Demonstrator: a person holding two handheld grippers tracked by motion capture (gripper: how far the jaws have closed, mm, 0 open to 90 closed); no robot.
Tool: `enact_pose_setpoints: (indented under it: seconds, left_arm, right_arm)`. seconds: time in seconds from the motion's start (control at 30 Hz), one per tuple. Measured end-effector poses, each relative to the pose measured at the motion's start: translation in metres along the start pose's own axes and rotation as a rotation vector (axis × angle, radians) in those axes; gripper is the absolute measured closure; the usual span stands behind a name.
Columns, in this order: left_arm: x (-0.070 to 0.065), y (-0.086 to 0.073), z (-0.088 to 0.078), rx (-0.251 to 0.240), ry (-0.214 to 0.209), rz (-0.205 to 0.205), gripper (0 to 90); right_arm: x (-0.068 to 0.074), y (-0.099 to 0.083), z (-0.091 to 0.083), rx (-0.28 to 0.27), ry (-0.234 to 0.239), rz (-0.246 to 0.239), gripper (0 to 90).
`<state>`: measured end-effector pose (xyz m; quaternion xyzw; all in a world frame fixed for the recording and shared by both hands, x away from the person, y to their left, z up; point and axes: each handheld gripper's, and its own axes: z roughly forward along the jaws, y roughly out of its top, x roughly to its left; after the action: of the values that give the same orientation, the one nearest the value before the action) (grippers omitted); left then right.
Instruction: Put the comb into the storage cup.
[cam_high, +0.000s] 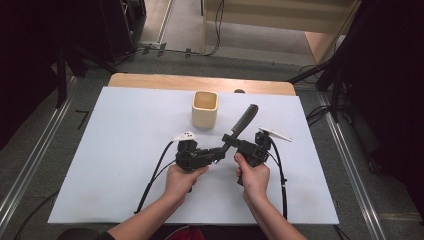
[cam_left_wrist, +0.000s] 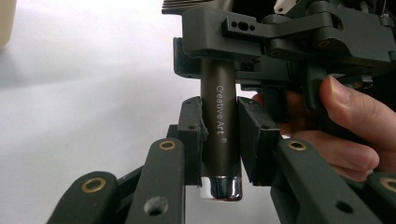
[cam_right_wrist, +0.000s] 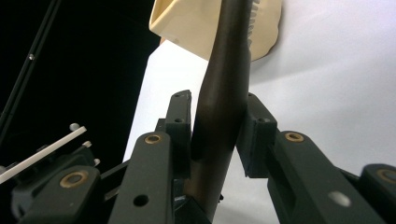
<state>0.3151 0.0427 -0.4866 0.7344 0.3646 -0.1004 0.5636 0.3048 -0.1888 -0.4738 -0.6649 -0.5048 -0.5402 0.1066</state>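
- White board over a wooden table (cam_high: 150, 80) carries the work, with grey floor and dark stands around it.
- Left gripper (cam_left_wrist: 219, 140) pinches the lower end of the brush (cam_high: 243, 123), a dark handle printed "Creative Art" with a chrome cap just past the pads.
- Right gripper (cam_right_wrist: 218, 135) is clamped on the same handle higher up, so both tools hold one brush, lifted clear of the board between the two hands.
- Bristle end points up and away, toward the cream cup (cam_high: 205, 108) that stands near, behind the grippers.
- Judgement: this looks like a handover, so one grip should be firm before the other lets go.
- Loosen the left pads slowly and watch for the handle tipping in the right pair.
- Keep the brush in line with the cup's mouth while it passes over.
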Motion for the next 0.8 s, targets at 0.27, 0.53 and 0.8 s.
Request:
enact_pose_setpoints:
  seconds: [0.27, 0.53, 0.8]
  left_arm:
    - [0.002, 0.002, 0.001, 0.049, 0.004, -0.025, 65.7]
    - [0.005, 0.008, -0.002, 0.072, -0.017, -0.061, 52.5]
    - [0.006, 0.015, -0.003, 0.157, -0.059, -0.066, 44.7]
  right_arm:
    - [0.002, 0.000, -0.001, 0.012, 0.010, -0.006, 69.5]
    - [0.000, 0.002, -0.003, 0.011, 0.003, -0.012, 69.6]
    - [-0.001, 0.003, -0.005, 0.000, -0.024, -0.035, 69.6]
